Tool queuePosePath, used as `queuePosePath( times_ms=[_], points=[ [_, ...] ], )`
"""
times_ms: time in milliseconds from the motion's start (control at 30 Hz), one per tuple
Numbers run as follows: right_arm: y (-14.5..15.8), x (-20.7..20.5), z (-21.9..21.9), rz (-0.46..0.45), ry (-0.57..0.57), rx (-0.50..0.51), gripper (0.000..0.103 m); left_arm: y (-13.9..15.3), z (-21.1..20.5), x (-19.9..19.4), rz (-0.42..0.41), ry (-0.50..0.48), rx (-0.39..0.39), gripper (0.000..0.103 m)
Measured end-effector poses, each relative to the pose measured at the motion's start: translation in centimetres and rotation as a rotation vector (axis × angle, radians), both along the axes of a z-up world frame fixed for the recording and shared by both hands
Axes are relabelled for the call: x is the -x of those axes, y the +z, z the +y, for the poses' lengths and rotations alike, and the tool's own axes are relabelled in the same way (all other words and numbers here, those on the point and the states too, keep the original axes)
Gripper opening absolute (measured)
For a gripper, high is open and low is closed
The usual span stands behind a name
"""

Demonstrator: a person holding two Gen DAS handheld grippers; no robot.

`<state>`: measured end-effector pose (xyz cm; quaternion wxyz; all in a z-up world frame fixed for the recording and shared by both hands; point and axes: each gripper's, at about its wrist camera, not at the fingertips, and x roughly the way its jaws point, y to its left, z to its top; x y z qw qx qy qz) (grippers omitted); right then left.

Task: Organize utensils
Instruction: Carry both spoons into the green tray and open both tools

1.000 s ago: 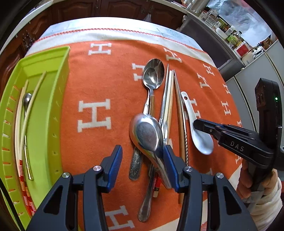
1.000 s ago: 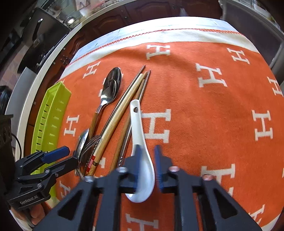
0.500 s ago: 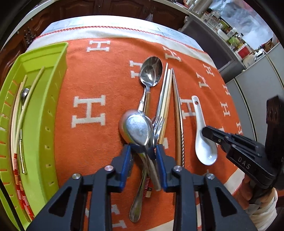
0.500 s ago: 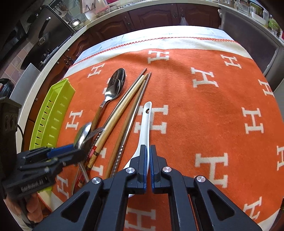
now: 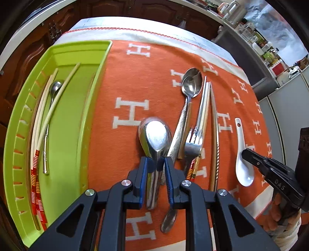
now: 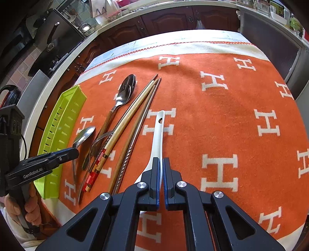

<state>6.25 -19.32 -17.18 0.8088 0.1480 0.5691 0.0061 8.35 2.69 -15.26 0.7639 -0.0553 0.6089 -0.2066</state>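
My left gripper (image 5: 156, 166) is shut on the neck of a large steel spoon (image 5: 156, 135), lifted slightly above the orange cloth. Beside it lie a steel spoon with a wooden handle (image 5: 190, 86), a fork (image 5: 193, 142), wooden chopsticks (image 5: 205, 108) and a metal chopstick (image 5: 216, 139). A white ceramic spoon (image 5: 242, 158) lies to the right; my right gripper (image 6: 161, 164) is shut and empty just above its bowl (image 6: 157, 139). The green tray (image 5: 63, 123) at the left holds chopsticks and a small spoon (image 5: 53, 88).
The orange cloth with white H marks (image 6: 231, 115) covers the table. Dark cabinets and a countertop (image 6: 173, 17) run behind the table's far edge. The tray (image 6: 59, 125) also shows at the left in the right wrist view.
My left gripper has closed on the large spoon and raised it toward the tray side. My right gripper has shut and drawn back from the white spoon, which stays on the cloth.
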Motion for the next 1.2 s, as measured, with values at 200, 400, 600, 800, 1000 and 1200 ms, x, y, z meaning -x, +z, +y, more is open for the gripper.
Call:
queuePosePath(
  times_ms=[200,400,600,800,1000,1200],
  points=[
    [0.0,0.2,0.5,0.006,0.018,-0.011,0.003,-1.0,-1.0,-0.1,0.011,0.015,-0.043,0.020],
    [0.3,0.5,0.4,0.003,0.017,-0.013,0.003,-1.4,-0.5,-0.4,0.018,0.019,0.005,0.014],
    [1.6,0.7,0.1,-0.020,0.013,-0.011,0.003,0.1,0.6,0.5,-0.034,0.032,0.029,0.013],
    [3.2,1.0,0.8,-0.043,0.030,-0.005,0.003,3.7,1.0,1.4,-0.130,0.015,0.033,0.013],
    [5.2,0.1,3.2,-0.064,0.083,-0.017,0.003,7.5,2.7,2.4,-0.220,0.019,0.002,0.013],
    [8.3,-3.3,8.2,-0.089,0.172,-0.043,0.003,10.3,5.6,2.5,-0.323,0.042,-0.125,0.013]
  ],
)
